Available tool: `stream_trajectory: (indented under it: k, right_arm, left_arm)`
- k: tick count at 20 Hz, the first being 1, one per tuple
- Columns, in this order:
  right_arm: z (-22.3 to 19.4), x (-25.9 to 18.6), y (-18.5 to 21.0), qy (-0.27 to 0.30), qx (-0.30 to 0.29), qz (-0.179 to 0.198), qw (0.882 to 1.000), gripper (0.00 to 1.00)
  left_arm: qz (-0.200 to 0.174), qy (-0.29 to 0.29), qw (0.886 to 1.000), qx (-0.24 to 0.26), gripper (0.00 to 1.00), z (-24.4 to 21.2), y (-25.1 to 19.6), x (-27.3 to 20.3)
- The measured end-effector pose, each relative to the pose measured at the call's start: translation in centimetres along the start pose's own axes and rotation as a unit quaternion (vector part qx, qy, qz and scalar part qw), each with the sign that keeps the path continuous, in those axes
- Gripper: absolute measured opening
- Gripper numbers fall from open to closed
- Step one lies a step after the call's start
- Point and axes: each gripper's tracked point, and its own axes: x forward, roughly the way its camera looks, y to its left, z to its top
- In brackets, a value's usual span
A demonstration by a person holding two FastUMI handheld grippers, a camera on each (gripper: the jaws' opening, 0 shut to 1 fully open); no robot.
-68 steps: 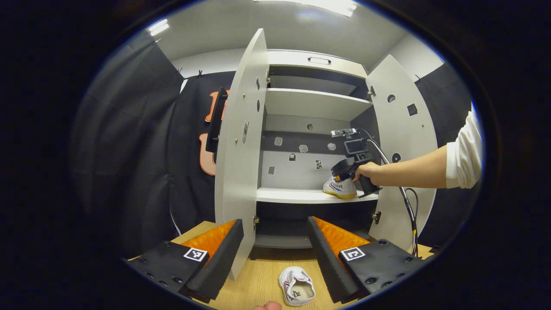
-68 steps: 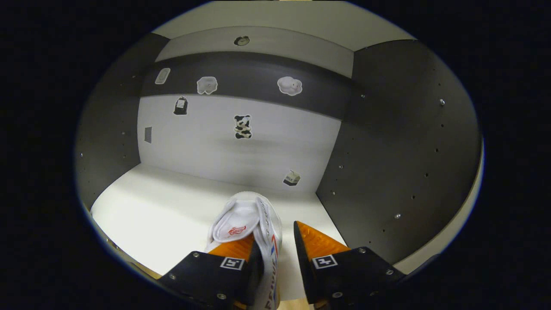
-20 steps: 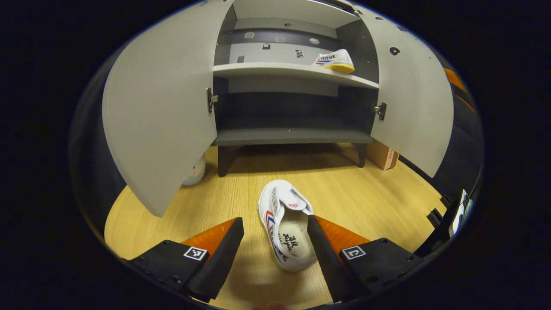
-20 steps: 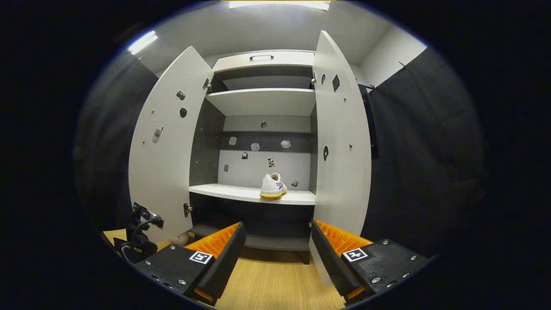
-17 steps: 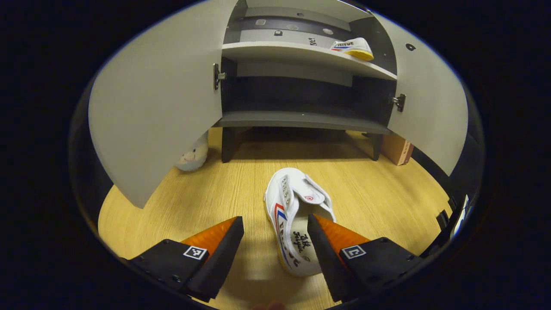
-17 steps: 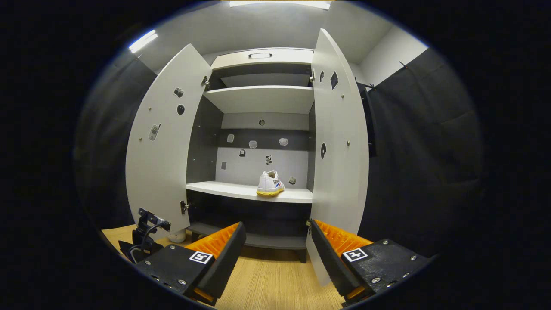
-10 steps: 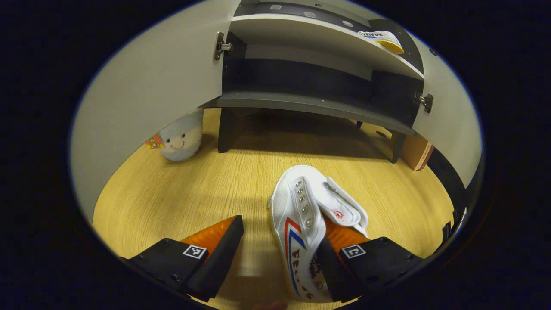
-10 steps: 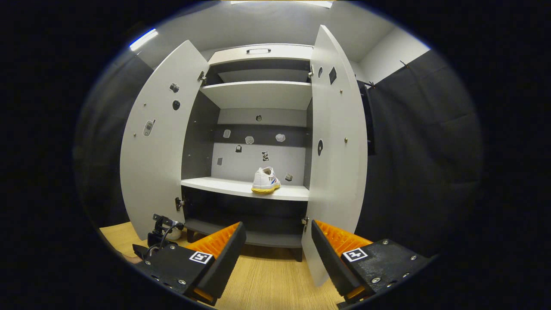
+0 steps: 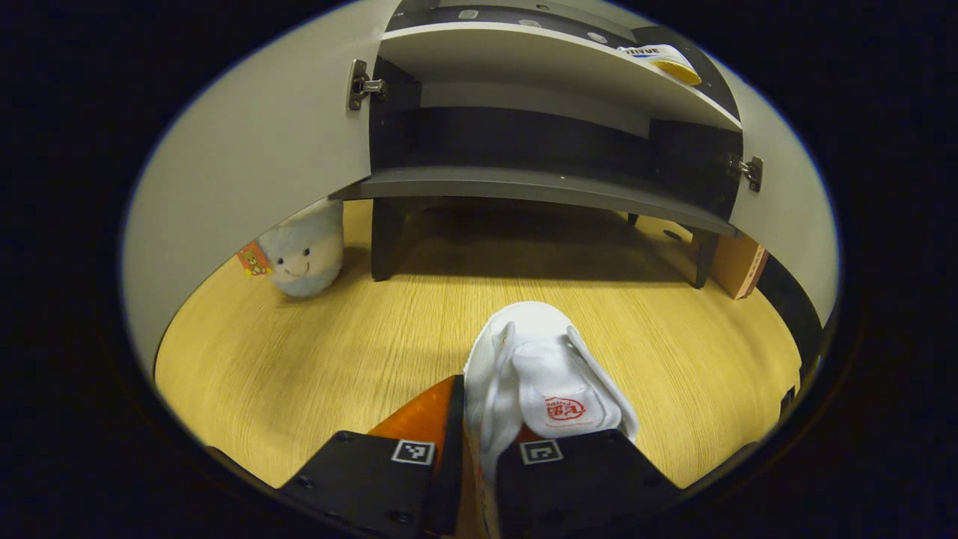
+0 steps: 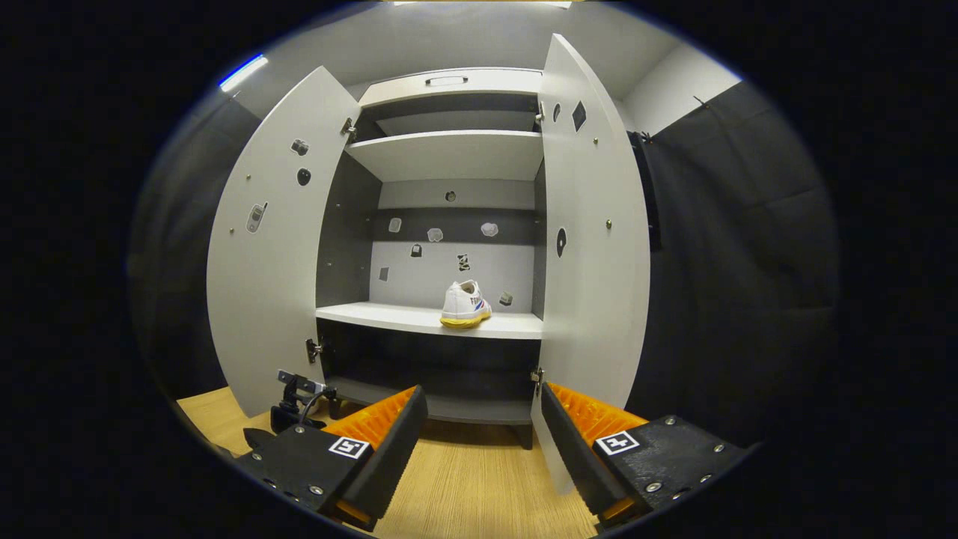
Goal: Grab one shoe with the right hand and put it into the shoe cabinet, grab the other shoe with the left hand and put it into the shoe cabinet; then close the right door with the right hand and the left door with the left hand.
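A: Left gripper view: the left tongs (image 9: 479,442) clench the near shoe (image 9: 542,374) on the floor (image 9: 299,359). Lift it level.

B: Right gripper view: right tongs (image 10: 479,442) released; shelved shoe (image 10: 464,305) inside the shoe cabinet (image 10: 449,153).

White shoe (image 9: 550,374) with a red tongue logo, light wood-grain floor (image 9: 299,359), pale grey cabinet doors (image 10: 262,284).

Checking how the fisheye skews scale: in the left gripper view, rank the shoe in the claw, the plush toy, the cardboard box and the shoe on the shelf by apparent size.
1. shoe in the claw, nearest the camera
2. plush toy
3. cardboard box, partly hidden
4. shoe on the shelf; it looks like the held shoe's mate, so distance shrinks it.
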Motion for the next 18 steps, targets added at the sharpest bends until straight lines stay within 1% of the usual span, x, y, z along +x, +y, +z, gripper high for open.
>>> stream_trajectory:
  k: [1, 3, 4, 7, 8, 12, 14, 16, 17, 18]
  right_arm:
    - [0.0, 0.1, 0.1, -0.001, 0.002, 0.002, 1.000, 0.94]
    - [-0.1, 0.1, 0.2, -0.003, 0.006, 0.006, 1.000, 0.94]
    - [0.0, 0.1, 0.3, -0.004, 0.009, 0.009, 1.000, 0.94]
    - [0.2, 0.4, 0.4, -0.012, 0.014, 0.018, 1.000, 0.94]
    - [0.3, 0.6, 0.5, -0.013, 0.017, 0.023, 1.000, 0.94]
    - [0.3, 1.1, 1.2, -0.018, 0.026, 0.053, 0.998, 0.94]
    - [0.1, 1.2, 1.7, -0.017, 0.026, 0.066, 0.997, 0.94]
    - [-0.3, 1.1, 2.1, -0.011, 0.031, 0.074, 0.997, 0.94]
    - [-0.3, 1.1, 2.3, -0.009, 0.035, 0.078, 0.996, 0.98]
    - [-0.3, 1.2, 2.4, -0.009, 0.039, 0.077, 0.996, 0.94]
  left_arm:
    - [0.005, -0.001, 1.000, -0.006, 0.16, 0.1, 0.4, -0.3]
    - [0.008, -0.004, 0.999, -0.037, 0.10, 0.3, 0.5, -1.5]
    - [0.014, -0.015, 0.999, -0.042, 0.10, 1.1, 0.7, -2.8]
    - [0.039, -0.063, 0.997, -0.031, 0.10, 4.4, 1.3, -7.3]
    - [0.044, -0.070, 0.996, -0.029, 0.10, 5.1, 1.4, -8.9]
    - [0.052, -0.106, 0.991, -0.058, 0.10, 8.3, 0.9, -15.1]
    - [0.062, -0.128, 0.987, -0.068, 0.10, 10.7, 1.3, -17.8]
    - [0.061, -0.147, 0.983, -0.090, 0.10, 13.9, 1.8, -20.3]
    - [0.058, -0.157, 0.981, -0.097, 0.10, 16.0, 2.1, -21.6]
    - [0.053, -0.169, 0.979, -0.097, 0.10, 18.8, 2.2, -22.3]
